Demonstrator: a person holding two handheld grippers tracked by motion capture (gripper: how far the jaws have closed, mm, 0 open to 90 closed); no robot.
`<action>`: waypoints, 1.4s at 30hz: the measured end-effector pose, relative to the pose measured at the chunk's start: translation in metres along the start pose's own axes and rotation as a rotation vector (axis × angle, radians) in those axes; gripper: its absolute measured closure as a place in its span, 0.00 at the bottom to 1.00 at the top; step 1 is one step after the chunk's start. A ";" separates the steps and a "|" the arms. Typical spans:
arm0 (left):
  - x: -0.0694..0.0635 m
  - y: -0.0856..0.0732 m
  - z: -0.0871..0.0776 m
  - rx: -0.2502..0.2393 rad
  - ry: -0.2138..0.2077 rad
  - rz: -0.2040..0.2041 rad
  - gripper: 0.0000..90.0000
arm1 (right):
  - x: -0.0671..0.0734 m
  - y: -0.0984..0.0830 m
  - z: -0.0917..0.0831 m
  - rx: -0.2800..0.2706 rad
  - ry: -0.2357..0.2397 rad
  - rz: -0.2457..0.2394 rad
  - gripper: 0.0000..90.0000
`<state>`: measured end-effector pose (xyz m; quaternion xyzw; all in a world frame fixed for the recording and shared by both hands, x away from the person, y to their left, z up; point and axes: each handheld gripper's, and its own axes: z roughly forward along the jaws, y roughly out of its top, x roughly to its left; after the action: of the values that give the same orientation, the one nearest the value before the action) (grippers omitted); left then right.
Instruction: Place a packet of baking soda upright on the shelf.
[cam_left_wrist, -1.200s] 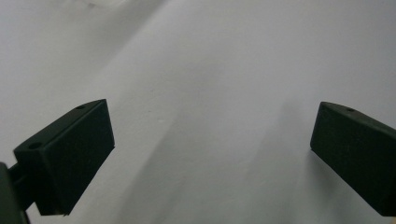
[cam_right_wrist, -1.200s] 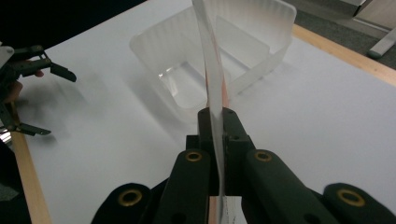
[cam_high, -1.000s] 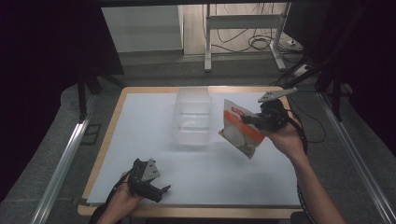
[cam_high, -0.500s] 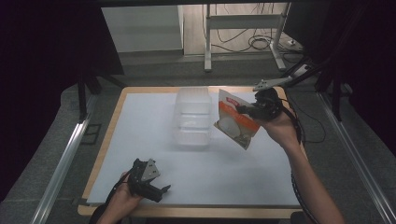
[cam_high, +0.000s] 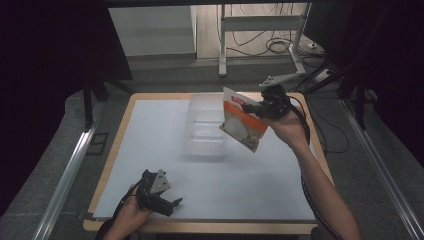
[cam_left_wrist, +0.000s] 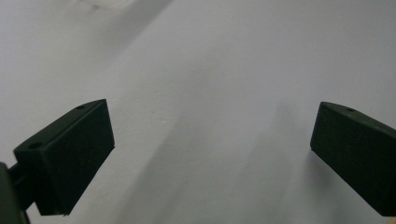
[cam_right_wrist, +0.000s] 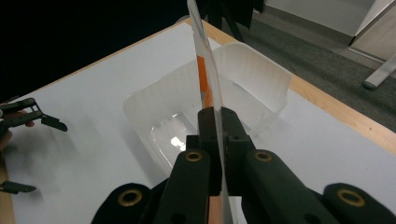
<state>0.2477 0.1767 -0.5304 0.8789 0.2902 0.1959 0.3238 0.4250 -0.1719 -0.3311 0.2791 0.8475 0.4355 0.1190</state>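
Above the clear tub, right claw clenching pouch edge-on; left claw released.

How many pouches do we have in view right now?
1. A flat white-and-orange plastic pouch is clamped in the right gripper, held in the air beside the clear plastic bin. The bin looks empty, though its walls blur the inside.

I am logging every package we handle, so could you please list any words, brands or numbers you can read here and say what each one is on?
Red band of print on the orange and white packet held in the right gripper: too small and blurred to read.
Clear plastic container: no text seen.
Left gripper: no text seen.
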 end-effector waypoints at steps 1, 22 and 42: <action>0.000 0.000 0.000 0.000 0.001 0.001 0.00 | 0.000 0.002 0.002 0.000 -0.001 0.000 0.99; 0.000 0.000 0.000 0.004 -0.010 0.002 0.00 | 0.011 0.034 0.041 0.022 0.007 -0.047 0.99; -0.001 0.000 0.000 0.006 -0.013 0.006 0.00 | 0.027 0.054 0.084 0.025 0.054 -0.069 0.99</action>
<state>0.2470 0.1762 -0.5308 0.8821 0.2859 0.1902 0.3223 0.4604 -0.0748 -0.3361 0.2393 0.8650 0.4277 0.1075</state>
